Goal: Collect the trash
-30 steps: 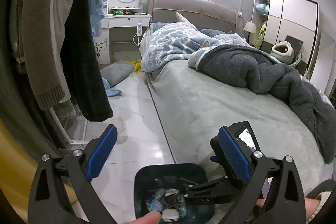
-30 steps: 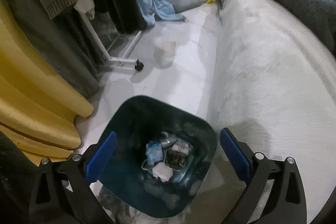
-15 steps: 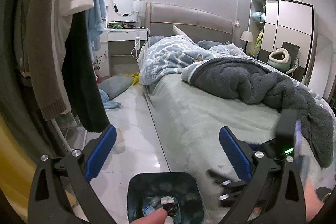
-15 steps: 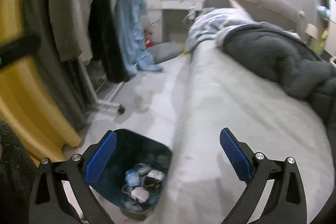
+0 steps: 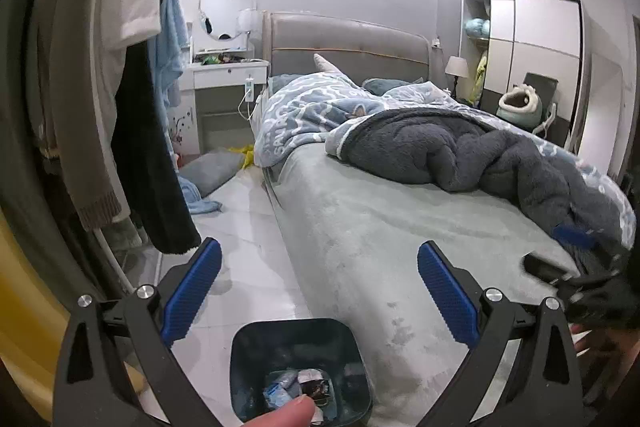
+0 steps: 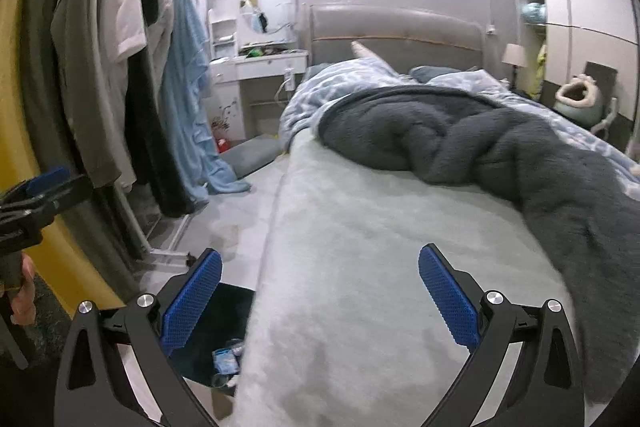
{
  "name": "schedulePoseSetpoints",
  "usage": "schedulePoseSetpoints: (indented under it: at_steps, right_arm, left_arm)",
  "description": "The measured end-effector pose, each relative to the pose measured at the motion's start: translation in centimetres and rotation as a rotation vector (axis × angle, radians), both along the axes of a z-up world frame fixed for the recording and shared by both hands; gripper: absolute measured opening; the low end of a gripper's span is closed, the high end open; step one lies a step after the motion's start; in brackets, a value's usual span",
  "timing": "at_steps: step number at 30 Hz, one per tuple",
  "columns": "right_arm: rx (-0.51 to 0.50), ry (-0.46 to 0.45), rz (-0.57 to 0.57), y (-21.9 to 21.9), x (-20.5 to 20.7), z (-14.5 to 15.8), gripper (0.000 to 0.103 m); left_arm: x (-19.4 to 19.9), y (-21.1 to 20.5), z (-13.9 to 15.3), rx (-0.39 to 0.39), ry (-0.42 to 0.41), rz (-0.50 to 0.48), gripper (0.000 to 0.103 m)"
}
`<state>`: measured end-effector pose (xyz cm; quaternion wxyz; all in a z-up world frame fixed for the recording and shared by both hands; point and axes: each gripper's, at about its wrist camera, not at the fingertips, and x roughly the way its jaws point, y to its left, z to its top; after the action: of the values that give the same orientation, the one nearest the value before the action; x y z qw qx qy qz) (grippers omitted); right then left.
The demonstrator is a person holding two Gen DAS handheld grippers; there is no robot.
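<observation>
Hovering above the floor beside the bed, the left gripper (image 5: 319, 293) had its blue-padded fingers (image 5: 191, 291) spread wide with nothing between them; directly beneath it stood the dark teal square plastic trash bin (image 5: 298, 339), set on the pale tiled floor (image 5: 240, 239) and close against the side of the grey-green plush bedspread (image 5: 380, 239). At the bottom of that bin lay a small heap of crumpled wrappers and paper scraps (image 5: 298, 385), blue, white and dark; a bare fingertip (image 5: 280, 413) poked in at the lower edge of the left view, in front of the bin.

The right gripper (image 6: 320, 297) was likewise parted and empty, held above the bedspread near its edge; in its view the bin showed only as a dark corner low on the left, partly hidden behind the left finger and the mattress edge, with a blue wrapper visible inside. Each gripper appeared at the margin of the other's view, blurred.

On the bed a dark grey fleecy blanket (image 5: 480, 159) lay bunched over a blue-and-white patterned quilt (image 5: 308, 111); hanging clothes on a rack (image 6: 120, 87) lined the left side; a white dressing table with a round mirror (image 5: 226, 67) stood beside the padded grey headboard (image 5: 348, 43).
</observation>
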<state>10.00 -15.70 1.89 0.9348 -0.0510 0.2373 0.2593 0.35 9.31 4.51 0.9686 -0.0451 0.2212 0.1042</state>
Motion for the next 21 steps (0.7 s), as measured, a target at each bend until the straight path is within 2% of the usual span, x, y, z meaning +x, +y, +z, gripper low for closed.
schedulePoseSetpoints:
  at_steps: [6, 12, 21]
  right_arm:
    - [-0.018, -0.024, -0.045, -2.9, -3.4, -0.5, 0.100]
    - [0.007, -0.049, -0.068, -4.0, -5.9, 0.1, 0.100]
    - [0.102, -0.043, -0.052, -4.5, -6.0, -0.2, 0.100]
  left_arm:
    - [-0.9, -1.7, -0.1, -0.005, -0.007, -0.051, 0.100]
    - [-1.6, -3.2, -0.6, 0.047, 0.000, -0.067, 0.100]
    - [-1.7, -4.3, -1.5, 0.076, 0.000, -0.082, 0.100]
